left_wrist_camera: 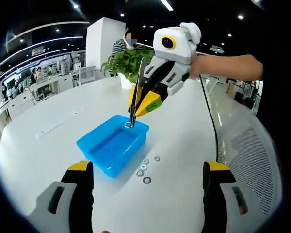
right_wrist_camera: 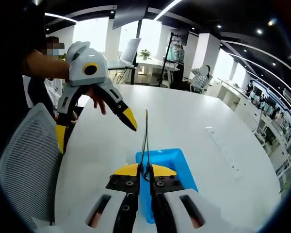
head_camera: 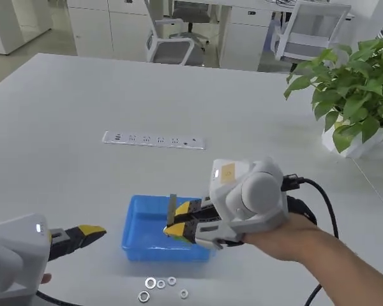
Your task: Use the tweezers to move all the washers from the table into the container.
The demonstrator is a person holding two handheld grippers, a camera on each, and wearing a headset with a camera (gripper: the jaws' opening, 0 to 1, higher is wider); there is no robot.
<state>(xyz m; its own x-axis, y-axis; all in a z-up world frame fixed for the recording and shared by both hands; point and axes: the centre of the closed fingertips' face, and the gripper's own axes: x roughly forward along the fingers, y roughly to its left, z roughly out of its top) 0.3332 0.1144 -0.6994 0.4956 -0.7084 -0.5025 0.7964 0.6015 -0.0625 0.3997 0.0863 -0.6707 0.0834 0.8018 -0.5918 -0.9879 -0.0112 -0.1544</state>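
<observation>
My right gripper (head_camera: 177, 220) is shut on grey tweezers (head_camera: 172, 207) over the blue container (head_camera: 137, 245). In the left gripper view the tweezers (left_wrist_camera: 136, 92) point down and pinch a washer (left_wrist_camera: 128, 124) just above the container's (left_wrist_camera: 104, 145) far corner. Several loose washers (head_camera: 161, 284) lie on the white table in front of the container, in the left gripper view (left_wrist_camera: 143, 167) beside it. My left gripper (head_camera: 89, 234) hovers open at the lower left, apart from them, its jaws spread wide with nothing between. In the right gripper view the tweezers (right_wrist_camera: 145, 141) rise from the shut jaws.
A white power strip (head_camera: 154, 139) lies farther back on the table (head_camera: 83, 95). A potted plant (head_camera: 354, 95) stands at the right edge. Office chairs stand beyond the far edge. A cable (head_camera: 322, 197) trails from my right gripper.
</observation>
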